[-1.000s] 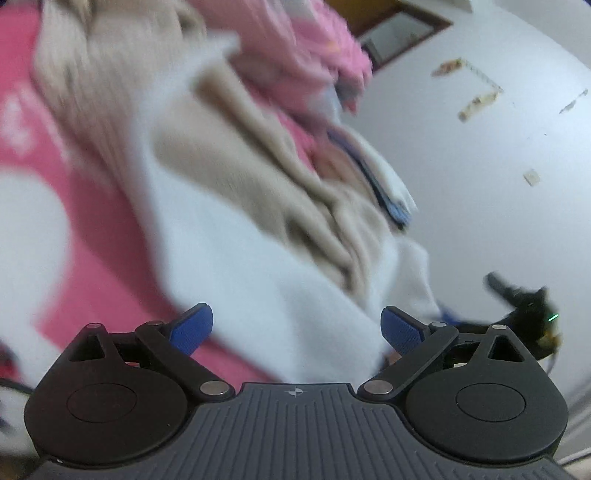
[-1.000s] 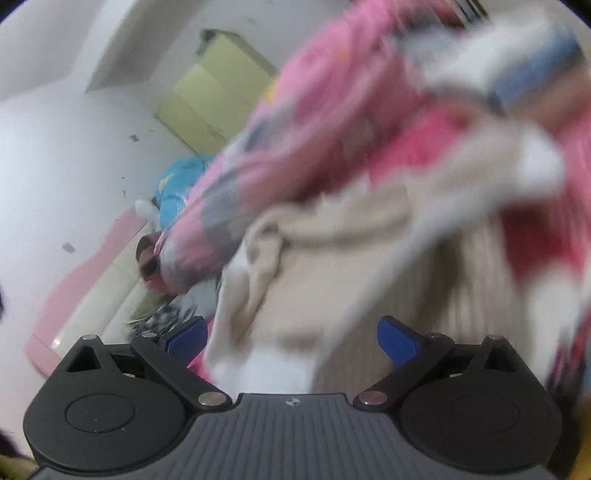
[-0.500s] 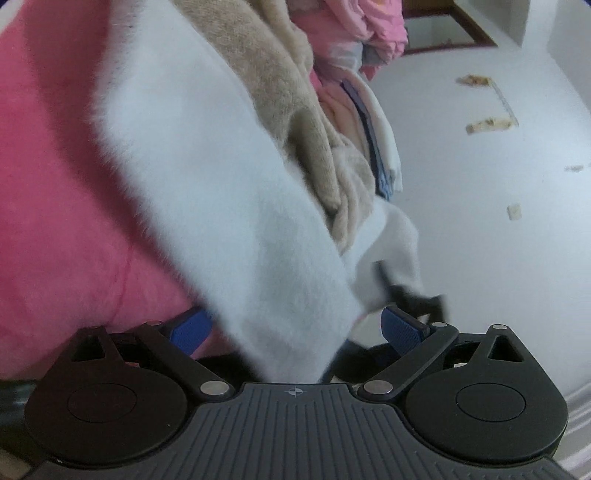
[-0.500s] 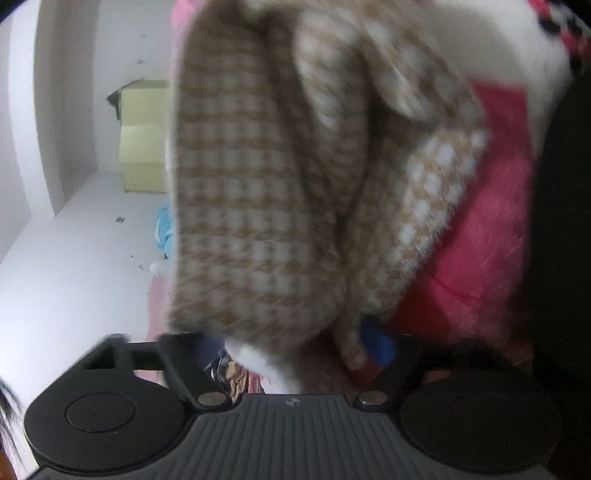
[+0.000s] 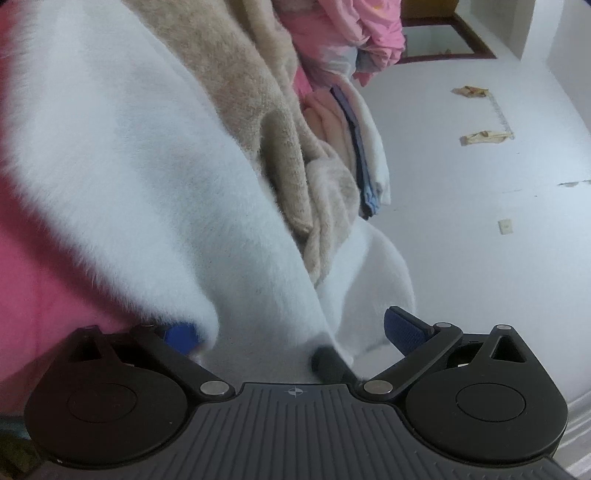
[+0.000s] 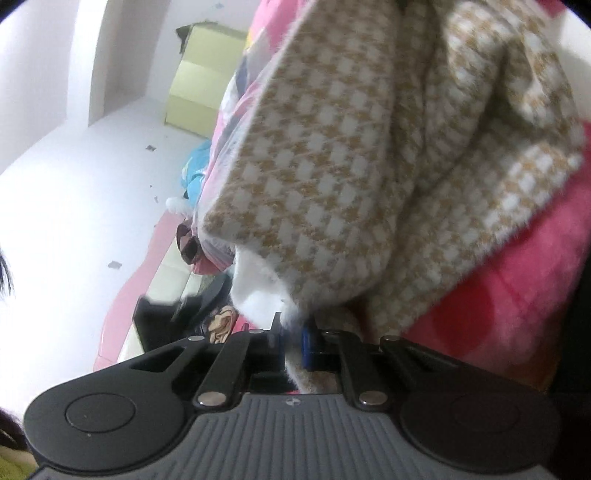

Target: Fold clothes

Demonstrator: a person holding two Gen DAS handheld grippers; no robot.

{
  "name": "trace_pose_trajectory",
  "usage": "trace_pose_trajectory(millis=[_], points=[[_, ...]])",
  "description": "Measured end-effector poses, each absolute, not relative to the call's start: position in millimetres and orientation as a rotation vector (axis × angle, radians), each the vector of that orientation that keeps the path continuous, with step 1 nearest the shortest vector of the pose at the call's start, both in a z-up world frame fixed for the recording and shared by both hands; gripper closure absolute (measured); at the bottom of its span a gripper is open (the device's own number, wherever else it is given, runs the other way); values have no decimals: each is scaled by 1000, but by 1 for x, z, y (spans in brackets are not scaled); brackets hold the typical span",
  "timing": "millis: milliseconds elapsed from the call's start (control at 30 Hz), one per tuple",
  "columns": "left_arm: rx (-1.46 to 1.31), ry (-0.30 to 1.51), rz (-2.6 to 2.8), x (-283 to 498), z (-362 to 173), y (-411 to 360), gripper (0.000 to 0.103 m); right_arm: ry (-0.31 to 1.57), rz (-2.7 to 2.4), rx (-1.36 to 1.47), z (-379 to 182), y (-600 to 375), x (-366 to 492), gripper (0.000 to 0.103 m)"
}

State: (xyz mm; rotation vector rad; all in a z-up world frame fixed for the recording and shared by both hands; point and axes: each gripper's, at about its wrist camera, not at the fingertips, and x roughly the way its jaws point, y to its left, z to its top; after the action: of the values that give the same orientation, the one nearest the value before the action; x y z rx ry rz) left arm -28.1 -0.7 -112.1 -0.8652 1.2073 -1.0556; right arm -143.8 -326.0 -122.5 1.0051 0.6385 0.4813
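A fluffy garment hangs in front of both grippers. In the right wrist view it shows a beige and white houndstooth face [image 6: 332, 166] with a white furry hem [image 6: 255, 288]. The jaws of my right gripper [image 6: 293, 341] are closing, and the blue pads pinch that hem. In the left wrist view the garment's white lining [image 5: 147, 166] and beige fleece folds [image 5: 240, 74] fill the frame. My left gripper [image 5: 291, 332] is open; the white lining droops between its fingers and covers part of the left pad [image 5: 179, 334].
A pink blanket [image 5: 29, 295] lies behind the garment, also seen as the pink blanket [image 6: 498, 295] at the right. More pink clothes [image 5: 351, 29] and a folded white and blue cloth [image 5: 365, 147] are piled beyond. A yellow-green cabinet [image 6: 199, 92] stands by the white wall.
My right gripper went from wide open to closed on the garment's hem. Both grippers moved in close to the garment, and the white lining now hangs between the left fingers.
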Motion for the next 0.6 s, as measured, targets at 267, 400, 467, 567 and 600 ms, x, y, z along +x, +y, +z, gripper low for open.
trace_pose_trajectory(millis=[267,400,467,567,600], points=[[-560,1175,-1038,-30,-95,-36,29,616,454,727,-96,-295,-144,92],[-566,1180,-1006,-27,-102,-26,53,691,467,566,-79,-295,-155,85],[-564,1184,-999,-26,-108,-17,70,679,459,489,-61,-300,-166,76],[-512,1128,-996,-33,-106,-11,85,631,427,387,-32,-312,-184,60],[-501,1098,-1001,-38,-103,-8,85,600,413,371,-19,-320,-188,59]])
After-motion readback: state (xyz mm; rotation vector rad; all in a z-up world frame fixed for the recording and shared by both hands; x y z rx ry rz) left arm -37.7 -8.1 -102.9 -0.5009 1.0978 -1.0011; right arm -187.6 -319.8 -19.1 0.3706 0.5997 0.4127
